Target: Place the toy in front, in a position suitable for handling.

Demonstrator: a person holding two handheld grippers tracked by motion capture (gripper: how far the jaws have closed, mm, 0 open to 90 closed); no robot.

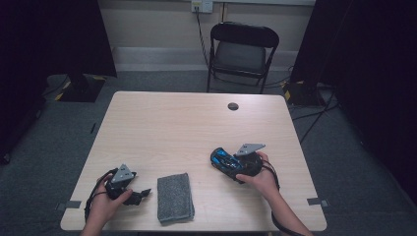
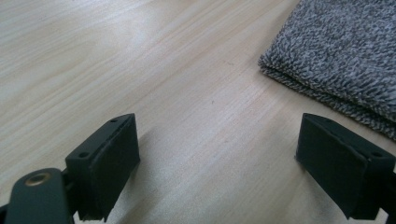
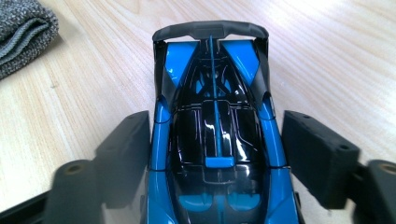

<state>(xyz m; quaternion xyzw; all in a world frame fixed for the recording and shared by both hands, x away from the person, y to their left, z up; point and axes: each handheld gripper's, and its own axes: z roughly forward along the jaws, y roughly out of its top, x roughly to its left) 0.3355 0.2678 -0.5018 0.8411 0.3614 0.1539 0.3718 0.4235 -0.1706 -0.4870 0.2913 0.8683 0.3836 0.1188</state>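
Note:
A blue and black toy race car (image 1: 226, 160) rests on the wooden table (image 1: 187, 123) at the right, its rear wing pointing away from my right gripper (image 1: 231, 166). In the right gripper view the car (image 3: 215, 93) lies between the two jaws of that gripper (image 3: 215, 128). They flank its sides with a thin gap showing at the right jaw, so the gripper is open. At the front left, my left gripper (image 1: 140, 195) is open on the table with nothing between its jaws (image 2: 217, 135). A folded grey cloth (image 1: 174, 196) lies just to its right.
The grey cloth (image 2: 341, 51) sits close beyond the left gripper's right jaw, and its corner (image 3: 21, 32) shows far left of the car. A round cable hole (image 1: 233, 106) marks the table's far side. A black folding chair (image 1: 241, 51) stands behind the table.

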